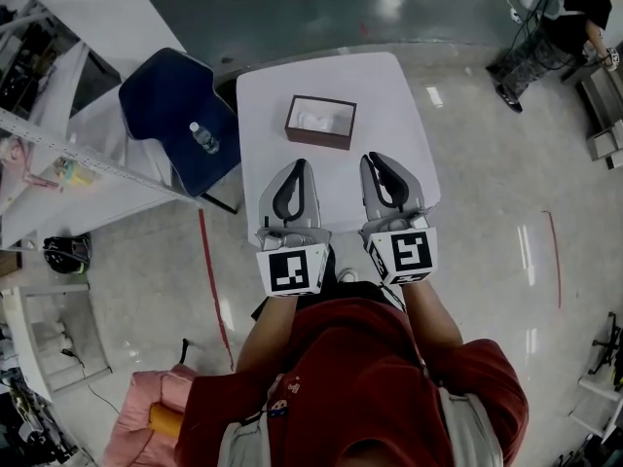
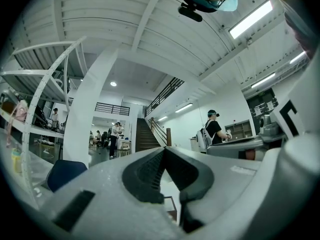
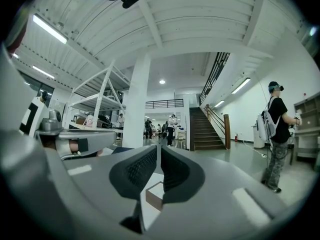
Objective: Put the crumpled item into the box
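though visible overhead only, crumpled item (image 1: 313, 121) inside box (image 1: 317, 141)

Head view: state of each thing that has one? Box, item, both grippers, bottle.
Box: open, upright on the table.
Crumpled item: inside the box.
Left gripper: jaws together, empty.
Right gripper: jaws together, empty.
Bottle: lying on the blue chair.

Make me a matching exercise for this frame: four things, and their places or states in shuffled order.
1. box
2. bottle
3. crumpled item
4. left gripper

A. on the blue chair
B. inside the box
C. jaws together, nothing between them
D. on the white table

Pairs: 1-D, 2-A, 3-B, 4-C.
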Tool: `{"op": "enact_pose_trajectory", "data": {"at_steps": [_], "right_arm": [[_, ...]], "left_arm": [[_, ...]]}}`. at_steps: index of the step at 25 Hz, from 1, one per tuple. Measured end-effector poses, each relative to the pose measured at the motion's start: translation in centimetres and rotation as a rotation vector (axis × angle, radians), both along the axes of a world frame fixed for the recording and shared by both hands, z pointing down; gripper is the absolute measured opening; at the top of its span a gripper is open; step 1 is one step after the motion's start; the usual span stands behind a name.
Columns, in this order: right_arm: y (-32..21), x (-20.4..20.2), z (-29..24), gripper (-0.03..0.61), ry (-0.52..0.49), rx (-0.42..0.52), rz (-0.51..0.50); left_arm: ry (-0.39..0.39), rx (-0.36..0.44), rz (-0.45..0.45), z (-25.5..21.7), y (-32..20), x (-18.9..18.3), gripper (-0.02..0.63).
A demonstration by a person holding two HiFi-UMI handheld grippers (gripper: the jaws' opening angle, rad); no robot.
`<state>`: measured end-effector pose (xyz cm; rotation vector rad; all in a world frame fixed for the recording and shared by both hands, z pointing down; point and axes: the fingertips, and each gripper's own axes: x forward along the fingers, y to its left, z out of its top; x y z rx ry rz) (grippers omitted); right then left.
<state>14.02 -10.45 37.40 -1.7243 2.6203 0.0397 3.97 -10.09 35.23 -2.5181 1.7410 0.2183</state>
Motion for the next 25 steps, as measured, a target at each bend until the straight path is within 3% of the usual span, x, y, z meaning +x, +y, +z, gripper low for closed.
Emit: {"op": "enact_pose_trajectory", "data": {"at_steps": [4, 25], "right_arm": [[0.2, 0.3, 0.3, 0.002, 0.002, -0.002, 0.005], [-1.1, 0.2, -0.1, 0.002, 0.060, 0.020, 0.028]], "left_arm": [[0.000, -0.001, 0.016, 0.2, -0.2, 0.6, 0.003], [0.001, 0.015, 0.031, -0.2, -1.4, 0.9, 0.003]]}}
